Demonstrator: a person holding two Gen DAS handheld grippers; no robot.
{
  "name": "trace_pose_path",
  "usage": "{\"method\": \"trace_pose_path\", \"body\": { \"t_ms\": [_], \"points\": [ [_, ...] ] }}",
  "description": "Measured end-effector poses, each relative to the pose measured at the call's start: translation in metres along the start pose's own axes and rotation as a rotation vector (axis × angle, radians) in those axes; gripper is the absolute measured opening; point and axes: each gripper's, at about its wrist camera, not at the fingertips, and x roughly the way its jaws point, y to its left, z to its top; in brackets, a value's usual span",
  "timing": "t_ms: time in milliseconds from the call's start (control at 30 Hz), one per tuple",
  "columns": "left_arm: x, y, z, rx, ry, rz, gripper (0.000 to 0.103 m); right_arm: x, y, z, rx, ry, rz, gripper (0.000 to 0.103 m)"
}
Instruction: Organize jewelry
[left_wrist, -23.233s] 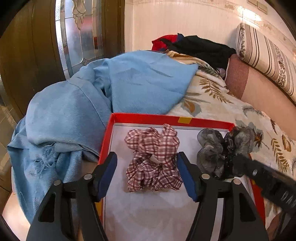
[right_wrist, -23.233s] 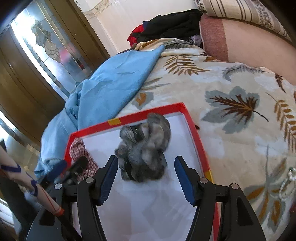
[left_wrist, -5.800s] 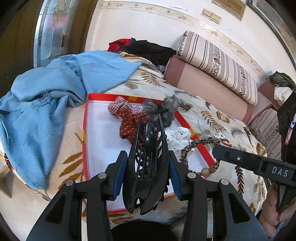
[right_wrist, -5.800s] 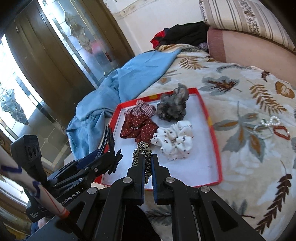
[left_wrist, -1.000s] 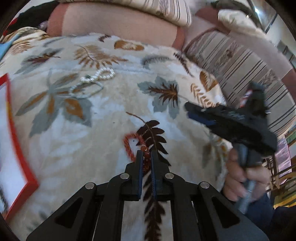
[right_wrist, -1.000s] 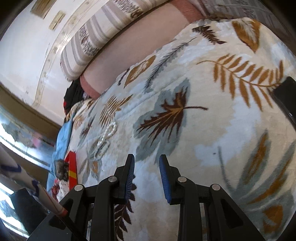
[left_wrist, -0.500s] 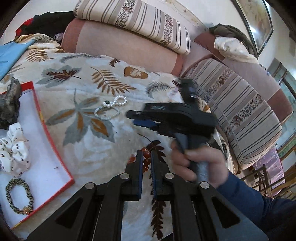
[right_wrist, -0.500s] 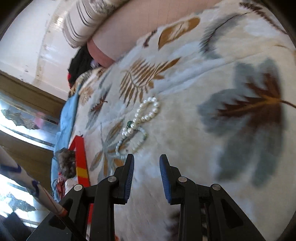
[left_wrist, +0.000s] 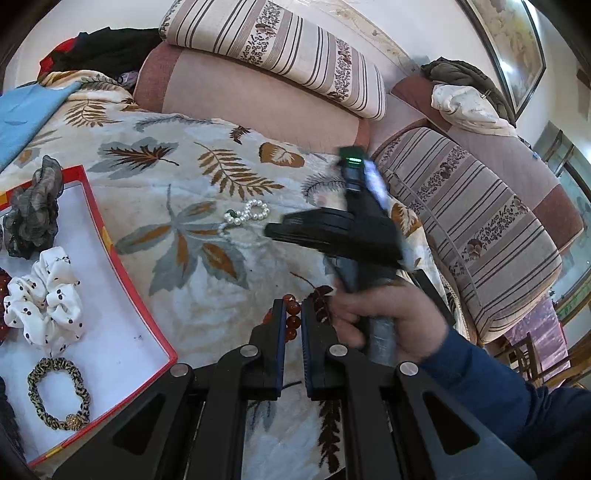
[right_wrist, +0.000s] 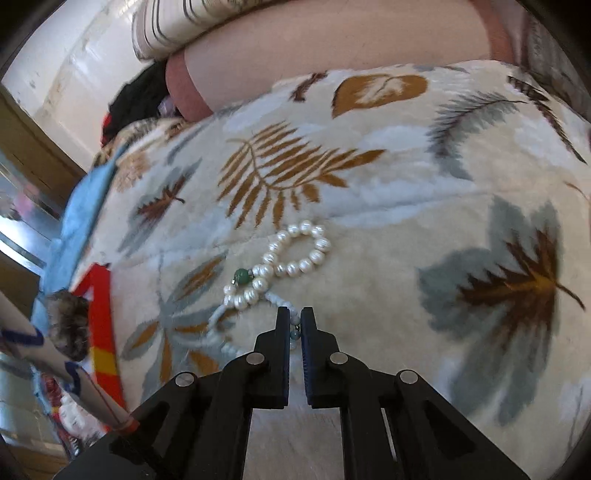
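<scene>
Left gripper (left_wrist: 293, 325): jaws closed on red bead bracelet (left_wrist: 290, 319); beads pinched between the pads near the tips, rest of the loop hanging or lying just beyond, partly hidden.
Right gripper (right_wrist: 294, 328): jaws closed on pale blue bead strand (right_wrist: 286, 308); a few small beads visible in the slit between the pads, strand trailing left across the leaf-print blanket (right_wrist: 406, 184).
Pearl bracelet (right_wrist: 291, 254): lying on the blanket just beyond the right tips, with one green bead (right_wrist: 242, 275); touching or tangled with the blue strand, cannot tell which.
Red-rimmed tray (left_wrist: 107, 243): at left of the left wrist view, holding grey scrunchie (left_wrist: 31, 212), white dotted scrunchie (left_wrist: 44, 299), leopard-print hair tie (left_wrist: 59, 393).
Risks, judged: thin grip near the tips, so beads likely to slip during carry to the tray; blue strand possibly dragging the pearls along if snagged; elastic stretching or snapping under a sharp pull; soft blanket pile catching a bead.
</scene>
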Motion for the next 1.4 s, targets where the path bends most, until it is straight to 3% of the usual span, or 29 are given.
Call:
{"method": "trace_pose_path", "body": {
  "t_ms": [300,600,1033,1400],
  "points": [
    [-0.002,-0.017,-0.010,0.018,0.002,0.006,0.007,-0.102,-0.038,-0.043,0.055,-0.107,0.172,0.006],
    [-0.009,-0.041,-0.018,0.059,0.000,0.006,0.007,-0.145,-0.063,-0.080,0.116,-0.126,0.236,0.006],
    [-0.038,-0.049,-0.025,0.067,-0.042,0.016,0.007,-0.176,-0.051,-0.091,0.090,-0.163,0.268,0.006],
    [-0.067,-0.030,-0.031,0.025,-0.096,0.033,0.007,-0.176,-0.009,-0.098,0.008,-0.134,0.287,0.006]
  ]
}}
